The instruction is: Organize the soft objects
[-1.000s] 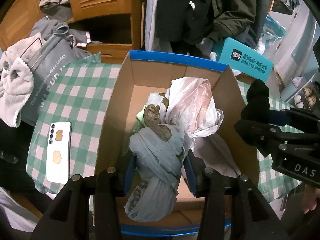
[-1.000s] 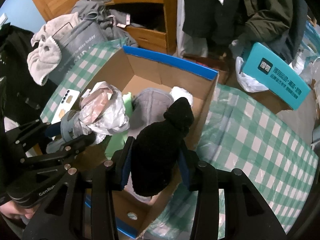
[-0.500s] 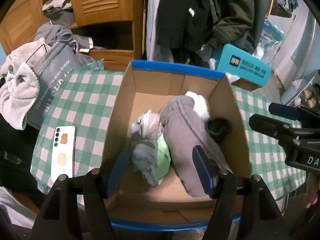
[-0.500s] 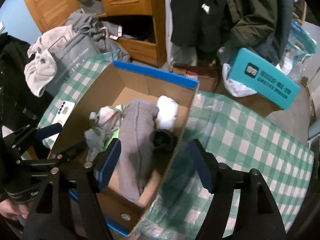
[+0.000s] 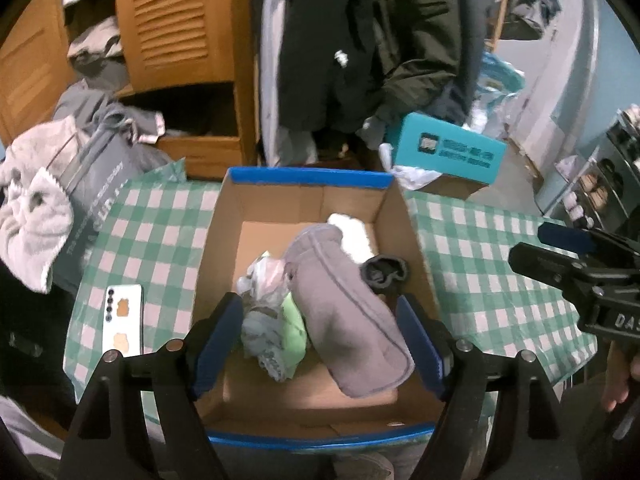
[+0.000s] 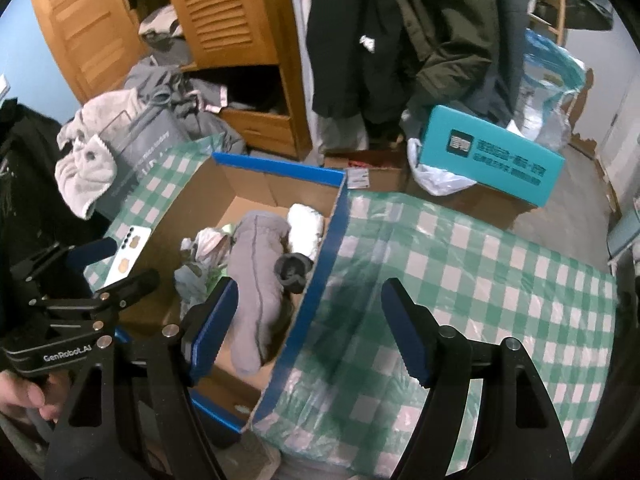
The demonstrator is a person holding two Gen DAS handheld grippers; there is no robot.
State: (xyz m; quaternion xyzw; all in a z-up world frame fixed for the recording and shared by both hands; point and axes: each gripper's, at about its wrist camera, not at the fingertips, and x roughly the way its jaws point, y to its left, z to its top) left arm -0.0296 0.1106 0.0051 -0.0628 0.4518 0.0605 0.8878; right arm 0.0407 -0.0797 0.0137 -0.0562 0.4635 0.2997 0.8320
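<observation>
Two claws hang above an open cardboard box with blue-taped rims, which stands on a surface covered in a green-and-white checked cloth. The left claw is spread wide with nothing between its blue pads; its jaws have just been opening further, and it hovers over the near half of the box. The right claw is also spread and empty, having just opened as well, and it sits over the box's right wall and the checked cloth beside it. Inside the box lie the soft things: a long grey-purple fleece piece stretched diagonally across the floor of the box, a black sock curled against the right wall and touching the fleece, a white fluffy item in the far right corner, and at the left a bundle of grey cloth, a crumpled translucent plastic bag and a pale green piece pressed together. A white phone lies face down on the cloth to the left of the box, apart from it. Beyond the surface stand a wooden louvred cabinet, hanging dark coats and a teal carton.
</observation>
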